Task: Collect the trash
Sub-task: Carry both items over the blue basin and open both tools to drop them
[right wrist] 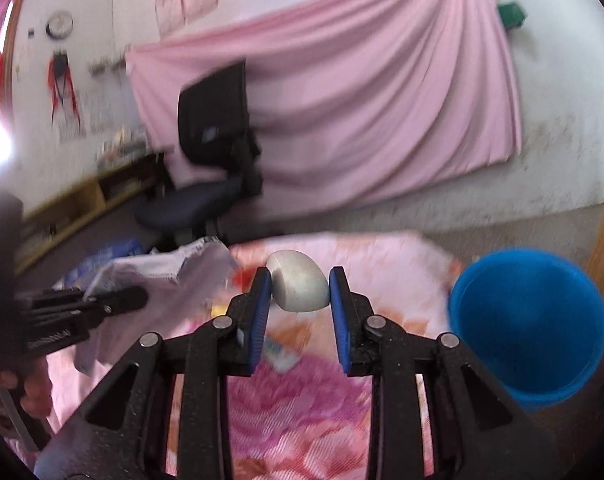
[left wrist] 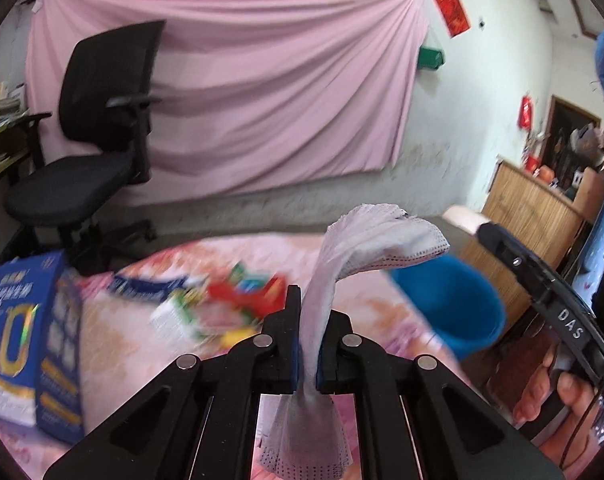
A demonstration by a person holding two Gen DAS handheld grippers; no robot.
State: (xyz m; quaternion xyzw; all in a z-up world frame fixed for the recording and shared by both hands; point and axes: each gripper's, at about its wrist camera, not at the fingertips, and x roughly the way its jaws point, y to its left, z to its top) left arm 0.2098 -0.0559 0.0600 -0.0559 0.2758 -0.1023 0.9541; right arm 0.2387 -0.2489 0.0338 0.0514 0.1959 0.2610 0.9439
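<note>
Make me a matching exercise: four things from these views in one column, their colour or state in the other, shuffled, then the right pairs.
Things:
1. face mask
2. bucket
3. office chair
4. rounded off-white object

Colour or state:
A. blue, open at the top
B. between the right gripper's pads
C. black, standing by the pink wall cloth
D. pinched in the left gripper

Pairs: 1-D, 2-A, 3-C, 4-B
</note>
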